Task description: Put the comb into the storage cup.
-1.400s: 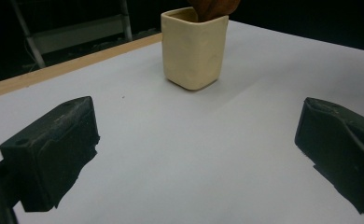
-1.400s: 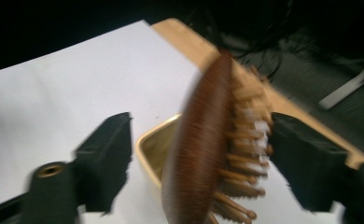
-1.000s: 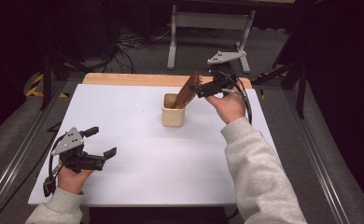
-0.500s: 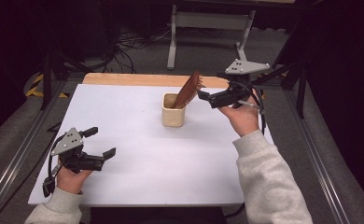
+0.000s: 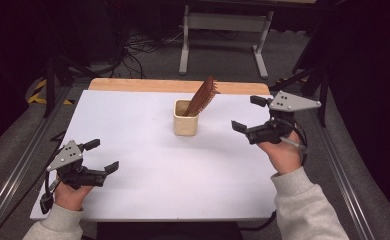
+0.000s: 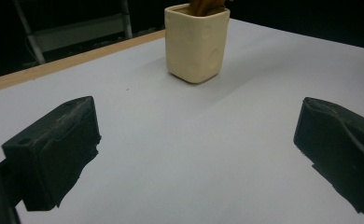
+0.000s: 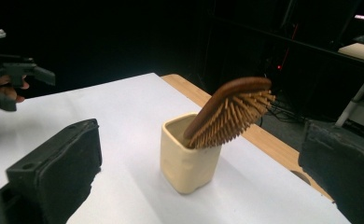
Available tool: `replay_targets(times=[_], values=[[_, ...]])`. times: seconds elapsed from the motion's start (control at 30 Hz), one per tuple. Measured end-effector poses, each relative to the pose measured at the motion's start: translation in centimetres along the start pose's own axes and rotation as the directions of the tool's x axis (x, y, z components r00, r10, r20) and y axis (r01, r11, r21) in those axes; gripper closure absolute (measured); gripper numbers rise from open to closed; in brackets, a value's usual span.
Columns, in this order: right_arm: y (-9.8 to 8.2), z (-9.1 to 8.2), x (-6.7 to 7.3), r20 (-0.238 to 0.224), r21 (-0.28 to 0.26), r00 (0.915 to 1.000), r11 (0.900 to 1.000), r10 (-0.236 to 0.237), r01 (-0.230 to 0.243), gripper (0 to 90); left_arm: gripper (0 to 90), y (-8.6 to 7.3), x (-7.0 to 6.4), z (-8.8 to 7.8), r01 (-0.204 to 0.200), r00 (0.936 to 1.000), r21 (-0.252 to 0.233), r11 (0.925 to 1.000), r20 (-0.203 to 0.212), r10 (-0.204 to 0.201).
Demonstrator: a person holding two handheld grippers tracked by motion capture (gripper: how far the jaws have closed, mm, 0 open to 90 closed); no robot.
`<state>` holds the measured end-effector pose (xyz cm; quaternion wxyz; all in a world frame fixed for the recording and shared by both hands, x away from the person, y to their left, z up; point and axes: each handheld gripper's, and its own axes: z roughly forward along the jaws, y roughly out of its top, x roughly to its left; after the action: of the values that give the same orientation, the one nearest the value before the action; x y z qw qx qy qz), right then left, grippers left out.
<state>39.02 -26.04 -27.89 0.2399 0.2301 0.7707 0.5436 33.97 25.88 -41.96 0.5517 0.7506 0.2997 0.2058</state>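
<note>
A cream cup [image 5: 185,124] stands at the back middle of the white tabletop [image 5: 133,125]. In it leans a brown wooden hairbrush [image 5: 203,95], handle down, bristled head up and tilted to the right. My right gripper [image 5: 244,113] hovers open a short way right of the cup and holds nothing. Its own view has the cup [image 7: 189,161] and the brush [image 7: 229,109] ahead between the wide jaws. My left gripper [image 5: 104,155] rests open near the front left corner, far from the cup [image 6: 196,42].
A wooden strip [image 5: 133,84] runs along the table's far edge. Behind it a metal stand [image 5: 223,35] and cables lie on the floor. Rails [image 5: 18,170] flank both sides. The left hand's gripper [image 7: 12,77] appears far off in the right gripper view.
My right gripper has let go of the hairbrush and drawn back to the right and toward me. The brush stays leaning in the cup. The left gripper has not moved.
</note>
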Motion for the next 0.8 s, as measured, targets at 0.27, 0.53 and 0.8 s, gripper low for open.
replay_targets(times=[0.27,0.53,0.8], values=[[-4.1,-2.5,0.7,0.009,-0.001,0.9994,0.999,0.034,-0.034,0.2,2.0,-0.3,-0.1,-0.3,-0.006,1.0000,-0.006,1.0000,0.007,0.006],[-8.2,-3.8,1.2,-0.009,-0.006,0.9969,0.997,0.078,-0.078,0.3,2.3,-0.8,-0.1,-0.8,-0.017,0.9996,-0.029,0.9995,0.024,0.017],[-12.4,-3.9,1.9,-0.019,-0.014,0.9930,0.993,0.116,-0.117,0.2,1.6,-1.6,0.2,-0.7,-0.011,0.9993,-0.043,0.9990,0.035,0.013]])
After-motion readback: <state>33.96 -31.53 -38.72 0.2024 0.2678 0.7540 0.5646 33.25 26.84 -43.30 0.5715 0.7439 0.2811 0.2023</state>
